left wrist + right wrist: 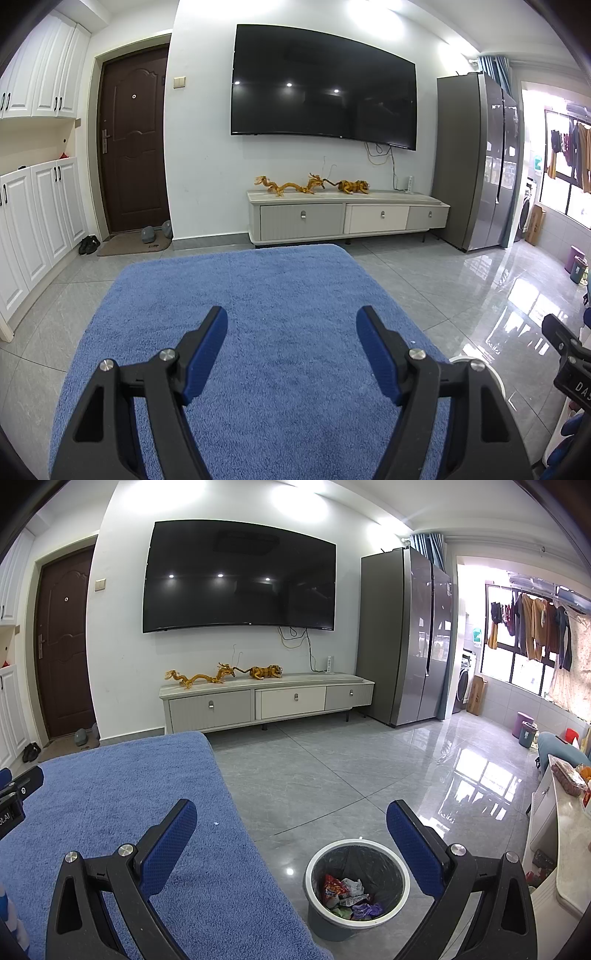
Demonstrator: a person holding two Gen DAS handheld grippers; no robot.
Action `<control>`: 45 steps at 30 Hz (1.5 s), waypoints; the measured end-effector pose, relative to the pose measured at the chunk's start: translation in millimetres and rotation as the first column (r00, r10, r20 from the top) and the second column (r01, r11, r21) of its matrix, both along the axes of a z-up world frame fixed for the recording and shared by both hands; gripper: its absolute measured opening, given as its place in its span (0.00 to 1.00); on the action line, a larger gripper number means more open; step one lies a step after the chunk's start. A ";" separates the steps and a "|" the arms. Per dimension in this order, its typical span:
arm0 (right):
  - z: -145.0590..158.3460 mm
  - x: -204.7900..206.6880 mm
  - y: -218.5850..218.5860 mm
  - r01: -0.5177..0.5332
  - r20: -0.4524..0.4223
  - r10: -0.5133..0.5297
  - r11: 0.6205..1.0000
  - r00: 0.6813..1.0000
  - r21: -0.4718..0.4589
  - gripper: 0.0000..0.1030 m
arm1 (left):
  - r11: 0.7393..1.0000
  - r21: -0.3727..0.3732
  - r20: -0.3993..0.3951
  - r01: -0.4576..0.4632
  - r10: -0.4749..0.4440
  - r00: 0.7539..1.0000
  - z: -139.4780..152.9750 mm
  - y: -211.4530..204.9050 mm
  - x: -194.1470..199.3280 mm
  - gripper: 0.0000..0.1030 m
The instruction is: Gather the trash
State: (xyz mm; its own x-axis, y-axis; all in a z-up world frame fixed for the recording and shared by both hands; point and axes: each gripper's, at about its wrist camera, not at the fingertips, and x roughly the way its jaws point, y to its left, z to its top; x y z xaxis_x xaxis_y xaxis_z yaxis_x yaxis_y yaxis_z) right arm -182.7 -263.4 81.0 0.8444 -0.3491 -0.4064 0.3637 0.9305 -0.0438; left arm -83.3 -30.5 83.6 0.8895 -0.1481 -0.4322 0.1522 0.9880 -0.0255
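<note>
While you hold both tools above the blue towel-covered surface [258, 332], neither one has anything between its blue pads. Your left gripper [291, 325] stands with its jaws spread wide over the middle of that blue cloth, nothing touching the pads. Your right gripper [291, 818] is spread at least as wide, its left finger over the cloth's right edge and its right finger over the grey tiled floor [332, 768].

Between your right gripper's fingers, lower in the right wrist view, you see the trash bin [404, 877], a grey round bin with a white rim and a dark liner, standing on the floor just beside the cloth's right edge. It already holds trash [347, 895]: a red snack wrapper, crumpled white paper, some purple and green scraps. A tiny white speck [215, 823] lies on the cloth near its right edge; you cannot tell what it is. In the left wrist view only a sliver of the bin's white rim shows behind your left gripper's right finger, and the tip of your right tool pokes in at the far right.

Ahead of you a large dark television [240, 578] hangs on the white wall above a low cabinet [266, 701] carrying golden dragon figures [195, 677]. A tall grey refrigerator [406, 635] stands to the right of the cabinet, and a dark brown door [135, 144] to the left.
</note>
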 end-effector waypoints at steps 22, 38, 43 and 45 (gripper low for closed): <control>-0.6 0.8 0.0 -0.003 -0.005 0.003 1.000 1.000 -0.001 1.00 | 1.000 0.000 -0.011 0.005 -0.005 1.000 -7.1 0.8 -1.8 0.69; -4.6 -0.5 -1.2 -0.006 -0.008 0.006 1.000 1.000 -0.001 1.00 | 1.000 -0.002 -0.017 0.006 -0.006 1.000 -11.2 5.2 0.6 0.69; -4.0 0.2 -1.7 -0.006 -0.009 0.006 1.000 1.000 -0.001 1.00 | 1.000 -0.001 -0.017 0.006 -0.006 1.000 -11.0 5.2 0.7 0.69; -3.9 0.3 -1.6 -0.006 -0.009 0.006 1.000 1.000 -0.001 1.00 | 1.000 -0.002 -0.016 0.006 -0.006 1.000 -10.7 5.3 0.9 0.69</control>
